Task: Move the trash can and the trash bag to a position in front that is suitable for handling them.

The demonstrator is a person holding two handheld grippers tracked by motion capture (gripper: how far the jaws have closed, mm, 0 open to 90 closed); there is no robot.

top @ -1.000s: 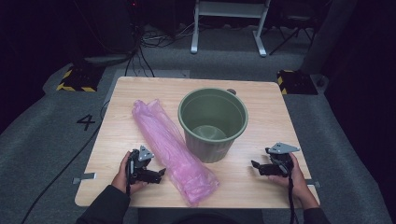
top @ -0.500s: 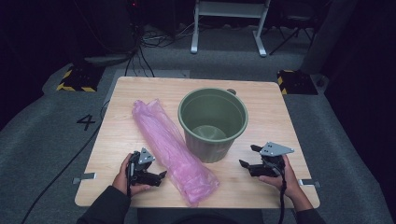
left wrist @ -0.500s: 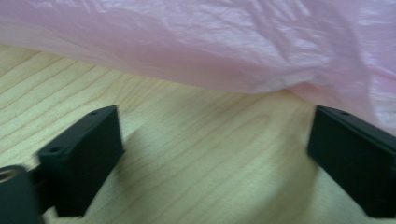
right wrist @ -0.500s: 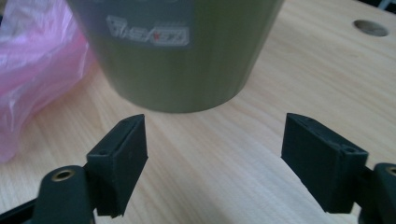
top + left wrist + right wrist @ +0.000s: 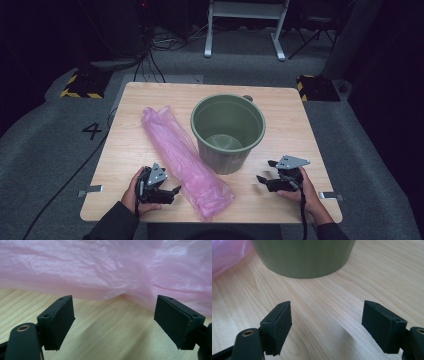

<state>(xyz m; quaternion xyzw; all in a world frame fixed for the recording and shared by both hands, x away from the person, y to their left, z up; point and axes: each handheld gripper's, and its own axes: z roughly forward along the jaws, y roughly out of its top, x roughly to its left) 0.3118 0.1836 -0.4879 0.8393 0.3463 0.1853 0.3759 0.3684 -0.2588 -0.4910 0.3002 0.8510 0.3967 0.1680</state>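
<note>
Near the worktop's [image 5: 125, 145] front edge, our left gripper [image 5: 172, 190] faces the pink bag [image 5: 182, 155] and our right gripper [image 5: 262, 179] the green bucket [image 5: 227, 132]; both sets of fingers have just been closing slightly yet stand open and empty, ready to grasp.

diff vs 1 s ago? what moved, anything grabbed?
Both grippers crept inward: the left gripper toward the pink plastic bag, the right gripper toward the green bucket. The left gripper's jaws have just been closing, with nothing between them; the right's narrowed a little, too. Nothing grabbed or released. Bag, bucket and table unchanged.

Wooden table [image 5: 300, 125]; grey carpet; black cables [image 5: 150, 60] behind; white stand legs [image 5: 245, 30]; floor numeral 4 [image 5: 93, 131].
</note>
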